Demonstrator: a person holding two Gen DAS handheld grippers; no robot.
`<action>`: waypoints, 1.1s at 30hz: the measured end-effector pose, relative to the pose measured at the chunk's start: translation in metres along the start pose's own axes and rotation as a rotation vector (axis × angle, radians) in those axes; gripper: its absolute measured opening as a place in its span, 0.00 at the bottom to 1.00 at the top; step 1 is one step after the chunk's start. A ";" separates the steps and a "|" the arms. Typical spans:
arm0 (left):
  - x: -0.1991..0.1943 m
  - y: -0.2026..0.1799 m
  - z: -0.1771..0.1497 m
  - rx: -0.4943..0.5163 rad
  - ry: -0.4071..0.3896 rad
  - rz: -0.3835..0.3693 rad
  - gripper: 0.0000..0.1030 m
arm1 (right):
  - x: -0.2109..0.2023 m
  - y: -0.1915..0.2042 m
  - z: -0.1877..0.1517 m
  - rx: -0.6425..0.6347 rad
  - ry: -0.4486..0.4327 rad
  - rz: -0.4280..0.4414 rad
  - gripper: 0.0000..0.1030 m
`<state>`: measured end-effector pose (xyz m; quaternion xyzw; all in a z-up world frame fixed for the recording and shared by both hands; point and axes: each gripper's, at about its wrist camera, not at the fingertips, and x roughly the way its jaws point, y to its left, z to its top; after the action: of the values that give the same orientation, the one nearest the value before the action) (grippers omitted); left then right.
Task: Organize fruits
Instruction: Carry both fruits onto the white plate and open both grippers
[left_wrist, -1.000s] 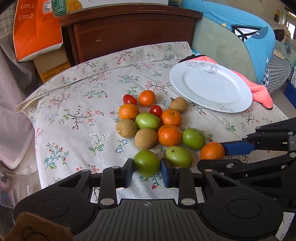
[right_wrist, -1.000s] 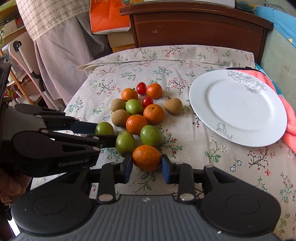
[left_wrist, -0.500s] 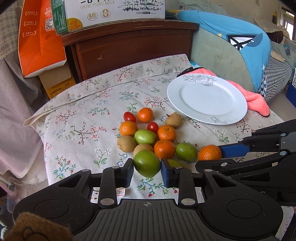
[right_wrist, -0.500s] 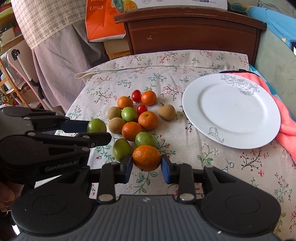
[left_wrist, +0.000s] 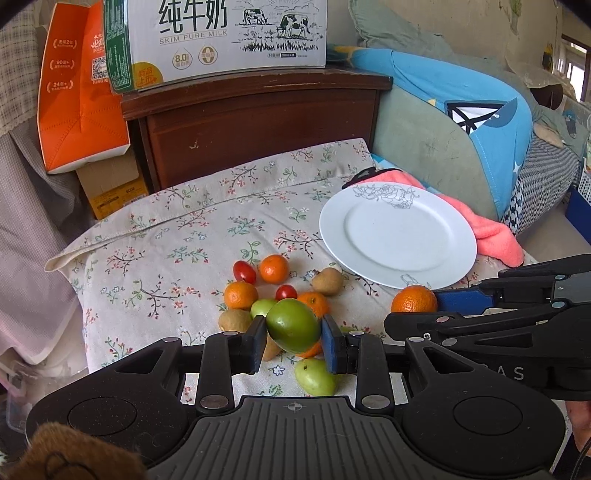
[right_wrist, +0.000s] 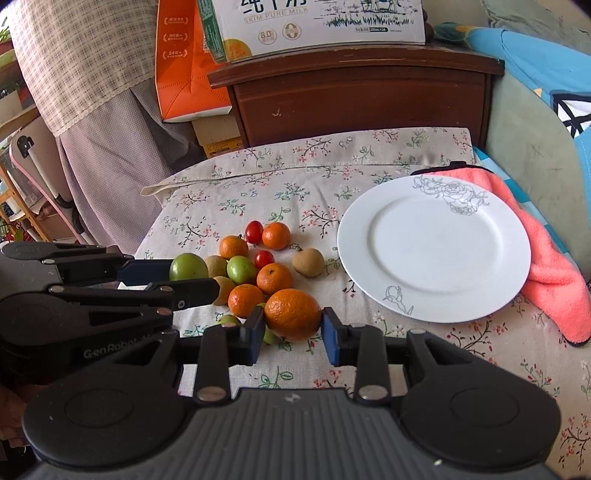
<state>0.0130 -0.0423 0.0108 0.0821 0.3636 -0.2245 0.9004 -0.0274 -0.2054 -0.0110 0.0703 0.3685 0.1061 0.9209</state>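
My left gripper (left_wrist: 294, 332) is shut on a green fruit (left_wrist: 293, 325) and holds it above the fruit pile. My right gripper (right_wrist: 293, 325) is shut on an orange mandarin (right_wrist: 293, 314), lifted off the cloth. In the left wrist view the right gripper (left_wrist: 417, 308) and its mandarin (left_wrist: 413, 300) sit just before the plate's near rim. In the right wrist view the left gripper (right_wrist: 190, 275) shows at left with its green fruit (right_wrist: 188, 266). A white plate (right_wrist: 436, 247) lies empty at right. Mandarins, green fruits, kiwis and cherry tomatoes (right_wrist: 253, 230) remain clustered on the floral cloth.
A pink towel (right_wrist: 554, 266) lies under the plate's right side. A dark wooden cabinet (right_wrist: 362, 96) with a milk carton box (left_wrist: 221, 37) stands behind the table. An orange bag (left_wrist: 74, 96) is at back left. A blue cushion (left_wrist: 461, 103) is at right.
Both grippers have risen and drawn back with their fruits, from the cloth to well above it. The pile now looks smaller and farther away.
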 end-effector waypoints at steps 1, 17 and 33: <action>0.000 -0.001 0.002 -0.006 -0.004 -0.005 0.28 | -0.001 -0.002 0.001 0.007 -0.006 -0.004 0.32; 0.028 -0.021 0.039 -0.058 -0.021 -0.081 0.28 | -0.013 -0.067 0.029 0.193 -0.057 -0.102 0.32; 0.094 -0.055 0.061 0.022 0.005 -0.161 0.28 | 0.024 -0.126 0.030 0.355 0.019 -0.149 0.32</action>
<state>0.0849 -0.1425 -0.0091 0.0630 0.3686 -0.3002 0.8775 0.0278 -0.3230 -0.0315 0.2033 0.3943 -0.0286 0.8958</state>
